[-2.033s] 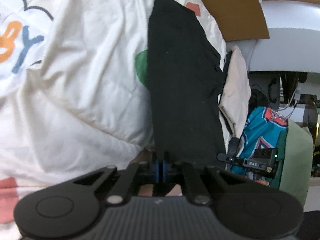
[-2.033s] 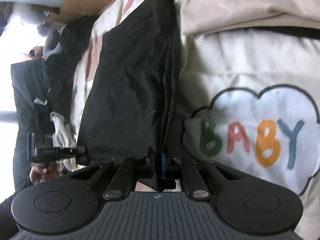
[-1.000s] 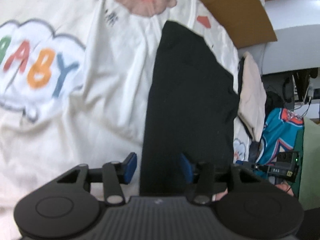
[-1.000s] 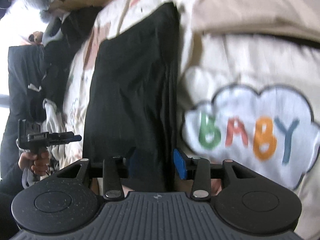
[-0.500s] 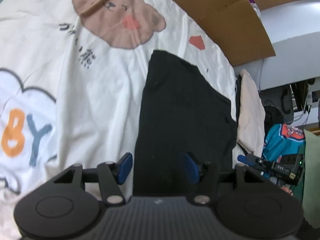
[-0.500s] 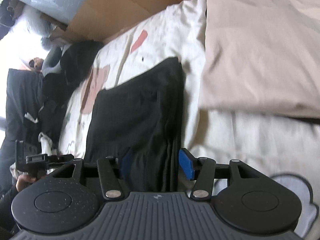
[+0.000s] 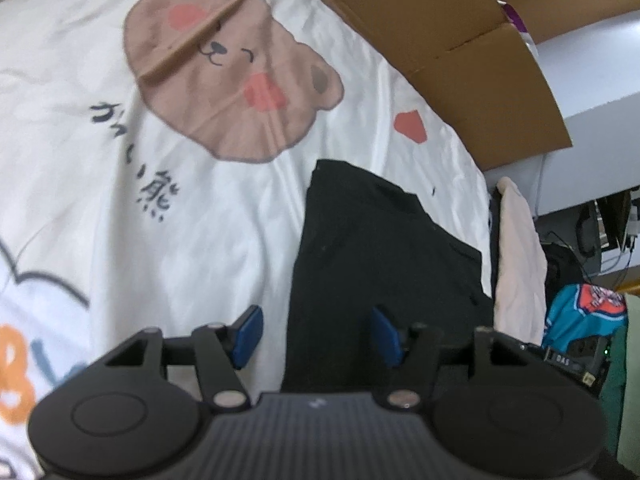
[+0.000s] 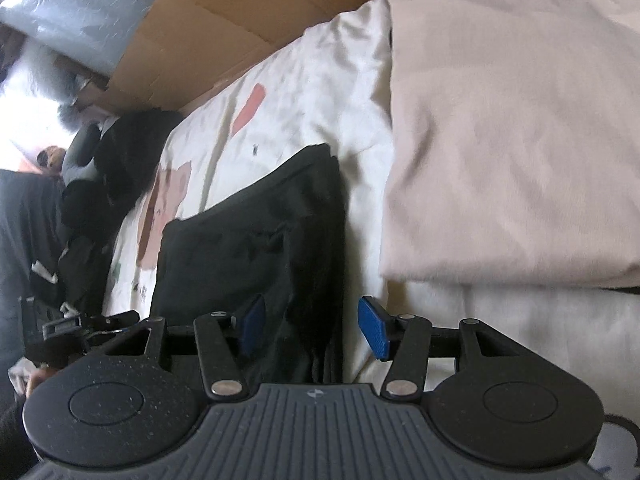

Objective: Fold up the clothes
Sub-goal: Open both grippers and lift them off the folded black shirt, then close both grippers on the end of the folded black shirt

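Note:
A black garment [image 7: 380,260] lies folded into a long strip on a white printed bedsheet [image 7: 200,208]. My left gripper [image 7: 318,336] hovers open over its near end. The strip's left edge runs between the blue pads [image 7: 248,334], which do not press on it. In the right wrist view the same black garment [image 8: 256,248] shows stacked layers along its right edge. My right gripper [image 8: 314,326] is open over that edge with its pads [image 8: 374,328] clear of the cloth. The other gripper shows at the far side in each view, the right gripper [image 7: 576,356] and the left gripper [image 8: 80,328].
A folded beige garment [image 8: 500,140] lies beside the black one, and it is also seen in the left wrist view as the beige garment [image 7: 518,256]. Brown cardboard [image 7: 460,40] borders the bed's far edge. A teal jersey [image 7: 580,312] and a dark clothes pile [image 8: 112,160] sit off the sides.
Both grippers were shut on the black garment's end two seconds ago. They have opened and let it go, and both views have swung toward the cardboard. The garment now rests flat.

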{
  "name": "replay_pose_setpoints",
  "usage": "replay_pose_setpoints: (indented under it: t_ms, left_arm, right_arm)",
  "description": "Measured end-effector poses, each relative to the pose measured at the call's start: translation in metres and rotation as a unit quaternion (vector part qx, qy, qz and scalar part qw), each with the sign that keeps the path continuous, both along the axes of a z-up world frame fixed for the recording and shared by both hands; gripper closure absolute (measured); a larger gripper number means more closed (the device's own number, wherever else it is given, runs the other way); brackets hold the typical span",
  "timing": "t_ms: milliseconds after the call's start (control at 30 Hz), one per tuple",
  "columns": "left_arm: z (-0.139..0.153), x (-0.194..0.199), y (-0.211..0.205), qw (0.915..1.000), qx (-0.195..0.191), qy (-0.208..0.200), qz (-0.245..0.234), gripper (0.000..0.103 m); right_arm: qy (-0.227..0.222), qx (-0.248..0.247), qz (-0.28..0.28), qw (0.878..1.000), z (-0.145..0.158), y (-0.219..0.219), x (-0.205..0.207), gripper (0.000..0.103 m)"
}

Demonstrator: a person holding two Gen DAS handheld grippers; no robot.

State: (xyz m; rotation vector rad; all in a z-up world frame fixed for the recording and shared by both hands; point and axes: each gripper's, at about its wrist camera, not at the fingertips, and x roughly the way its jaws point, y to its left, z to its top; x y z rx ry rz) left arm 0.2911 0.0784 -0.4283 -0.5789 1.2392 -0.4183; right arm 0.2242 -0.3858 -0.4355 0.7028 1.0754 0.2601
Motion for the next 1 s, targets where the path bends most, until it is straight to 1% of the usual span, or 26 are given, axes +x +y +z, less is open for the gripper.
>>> replay_pose_setpoints:
  t_ms: [100,233,367,433,467,500,533,600,700,733,767,833,867,933,1000]
  left_arm:
    - [-0.004,0.009,-0.005,1.0,0.007,-0.004,-0.003,0.041]
    - [-0.007,0.016,-0.007,0.9999,0.005,-0.016,0.002,0.041]
    - [-0.006,0.024,-0.006,0.9995,0.007,-0.026,0.014,0.043]
    - [-0.005,0.026,-0.005,0.9992,0.017,-0.032,0.018,0.044]
    - [-0.003,0.027,-0.005,0.9989,0.025,-0.037,0.015,0.044]
    - [-0.002,0.028,-0.006,0.9985,0.032,-0.041,0.012,0.045]
    - [-0.002,0.029,-0.007,0.9983,0.037,-0.044,0.008,0.045]
    - [-0.003,0.031,-0.01,0.9981,0.041,-0.046,0.001,0.044]
    - [-0.004,0.036,-0.012,0.9982,0.032,-0.05,0.004,0.045]
    - [-0.005,0.038,-0.011,0.9987,0.019,-0.046,0.012,0.049]
    - [-0.007,0.041,-0.009,0.9989,0.003,-0.041,0.021,0.064]
    - [-0.011,0.045,-0.007,0.9988,-0.02,-0.033,0.032,0.079]
    - [-0.012,0.046,-0.007,0.9987,-0.021,-0.032,0.034,0.086]
    - [-0.012,0.046,-0.003,0.9983,-0.024,-0.035,0.039,0.093]
    - [-0.01,0.044,0.001,0.9978,-0.033,-0.039,0.043,0.093]
  right_arm:
    - [0.004,0.019,-0.01,1.0,-0.009,-0.001,0.007,0.045]
    - [0.009,0.044,-0.027,0.999,-0.019,-0.004,0.012,0.045]
    - [0.01,0.065,-0.03,0.997,-0.026,-0.004,0.015,0.045]
    - [0.009,0.067,-0.026,0.997,-0.027,-0.002,0.017,0.047]
    - [0.008,0.068,-0.024,0.997,-0.027,-0.001,0.019,0.049]
    - [0.008,0.069,-0.022,0.997,-0.028,0.0,0.02,0.058]
    - [0.008,0.067,-0.018,0.998,-0.027,0.001,0.021,0.061]
    - [0.005,0.064,-0.013,0.998,-0.025,0.001,0.022,0.073]
    - [-0.007,0.07,-0.017,0.997,-0.018,-0.002,0.023,0.074]
    - [-0.011,0.072,-0.018,0.997,-0.016,-0.003,0.023,0.074]
    - [-0.014,0.074,-0.019,0.997,-0.014,-0.004,0.023,0.074]
    - [-0.016,0.072,-0.015,0.997,-0.013,-0.005,0.022,0.073]
    - [-0.013,0.07,-0.013,0.997,-0.014,-0.004,0.023,0.073]
    - [-0.007,0.065,-0.009,0.998,-0.015,-0.004,0.023,0.069]
    - [-0.004,0.06,-0.009,0.998,-0.017,-0.003,0.021,0.056]
